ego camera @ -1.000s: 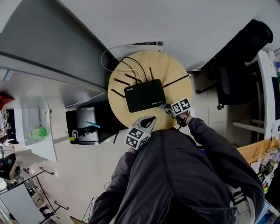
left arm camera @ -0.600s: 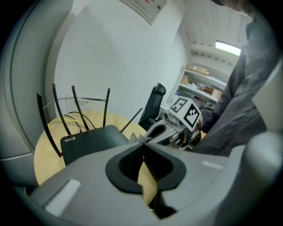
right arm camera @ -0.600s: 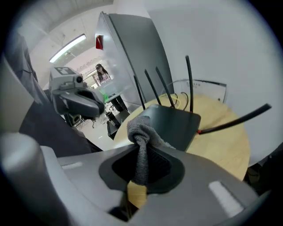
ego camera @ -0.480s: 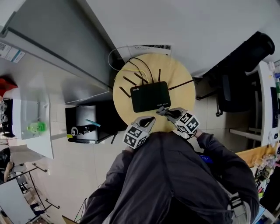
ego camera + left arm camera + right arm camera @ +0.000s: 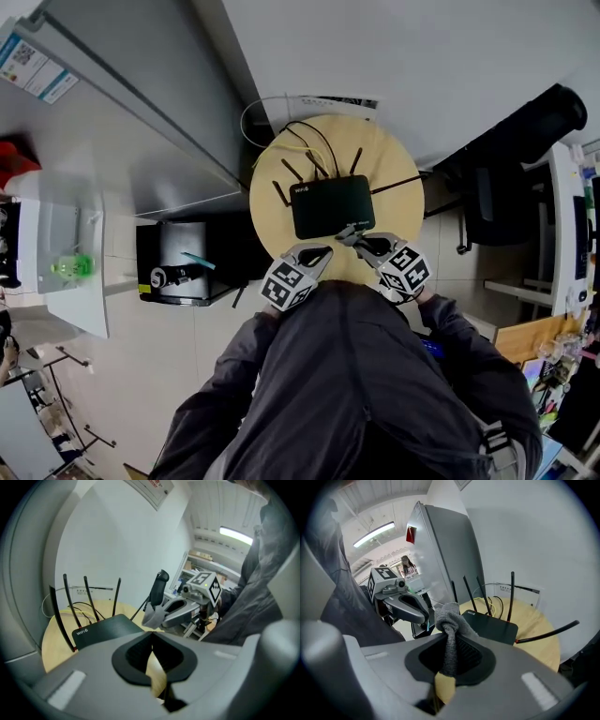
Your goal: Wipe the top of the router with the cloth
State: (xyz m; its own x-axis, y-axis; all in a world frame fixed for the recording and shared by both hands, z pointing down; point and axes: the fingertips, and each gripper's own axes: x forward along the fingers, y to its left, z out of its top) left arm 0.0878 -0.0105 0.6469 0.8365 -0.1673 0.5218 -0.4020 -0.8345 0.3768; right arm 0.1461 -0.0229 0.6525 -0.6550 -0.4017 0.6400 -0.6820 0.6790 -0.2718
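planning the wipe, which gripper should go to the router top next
Right. The right gripper is shut on the grey cloth and sits at the near edge of the black router. The left gripper is shut with nothing in it, so it cannot wipe.

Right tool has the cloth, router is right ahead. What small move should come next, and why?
Probably ease the right tool forward and down until the cloth presses on top of the router. The cloth is clamped, bunched beyond the tips, and sits at the router's near edge; contact is not evident. The left tool is shut and empty.
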